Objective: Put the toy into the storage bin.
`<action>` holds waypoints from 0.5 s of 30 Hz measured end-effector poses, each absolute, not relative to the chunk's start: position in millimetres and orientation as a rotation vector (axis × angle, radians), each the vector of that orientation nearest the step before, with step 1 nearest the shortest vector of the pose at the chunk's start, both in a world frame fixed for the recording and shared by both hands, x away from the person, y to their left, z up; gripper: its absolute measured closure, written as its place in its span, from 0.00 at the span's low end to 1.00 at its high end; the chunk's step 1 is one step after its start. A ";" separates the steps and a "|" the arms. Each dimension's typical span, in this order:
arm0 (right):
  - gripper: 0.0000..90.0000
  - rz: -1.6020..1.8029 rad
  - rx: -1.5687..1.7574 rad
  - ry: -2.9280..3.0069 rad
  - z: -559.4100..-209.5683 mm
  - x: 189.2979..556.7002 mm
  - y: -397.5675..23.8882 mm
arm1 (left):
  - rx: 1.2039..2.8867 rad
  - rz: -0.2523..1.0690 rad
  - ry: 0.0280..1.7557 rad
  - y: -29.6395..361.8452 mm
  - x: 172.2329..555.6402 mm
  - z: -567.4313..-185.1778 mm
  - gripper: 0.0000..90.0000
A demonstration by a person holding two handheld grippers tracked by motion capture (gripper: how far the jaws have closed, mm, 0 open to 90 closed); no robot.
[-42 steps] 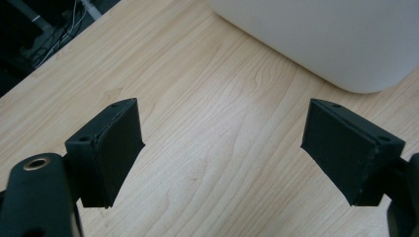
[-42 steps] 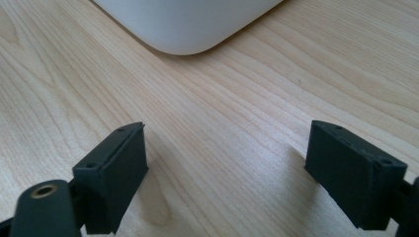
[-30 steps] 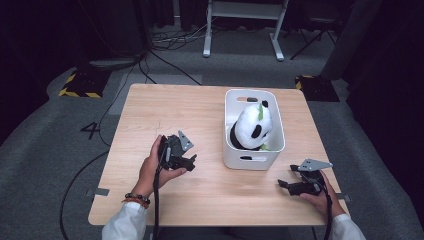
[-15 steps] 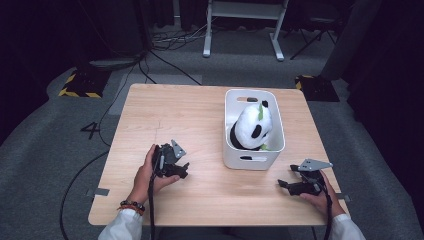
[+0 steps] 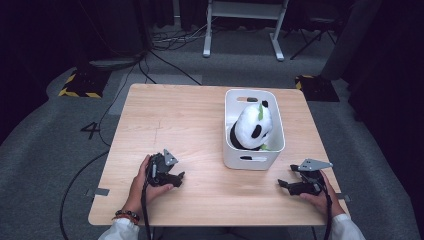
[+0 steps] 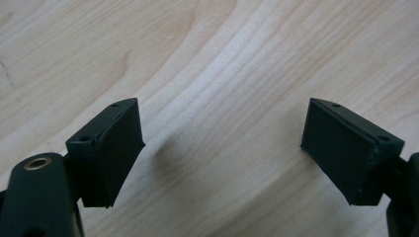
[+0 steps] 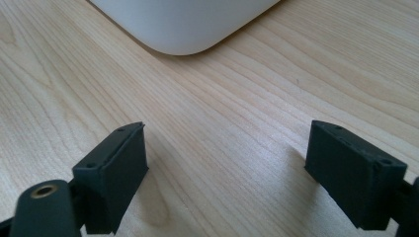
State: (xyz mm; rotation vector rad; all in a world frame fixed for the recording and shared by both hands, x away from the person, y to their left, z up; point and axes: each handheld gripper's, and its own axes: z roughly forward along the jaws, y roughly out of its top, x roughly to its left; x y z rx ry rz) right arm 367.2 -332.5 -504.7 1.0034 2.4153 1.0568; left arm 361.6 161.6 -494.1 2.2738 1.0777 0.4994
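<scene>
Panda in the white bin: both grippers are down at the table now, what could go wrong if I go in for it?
The plush panda nearly fills the white bin, so jaws may snag the bin wall instead of the toy. The bin is light-looking and unanchored; lifting the wedged toy could drag or tip it. Both the left gripper and right gripper sit low, open, near the bin's front, risking a bump.

A wooden desk (image 5: 180, 125) stands on grey carpet. Toward its right side sits a white bin (image 5: 252, 159) with a panda plush (image 5: 252, 129) lying inside, a bit of green on it. The left tool (image 5: 179, 177) rests low on the desk near the front edge, left of the bin, held in the person's left hand (image 5: 145, 181). The right tool (image 5: 284, 184) lies near the front right corner, just beyond the bin's near wall, in the right hand (image 5: 320, 196). Both tools point toward the middle of the desk.
</scene>
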 end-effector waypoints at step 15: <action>0.18 1.053 1.010 2.409 -504.8 366.5 -332.8 | 2.146 0.423 1.134 186.3 339.9 -504.4 0.17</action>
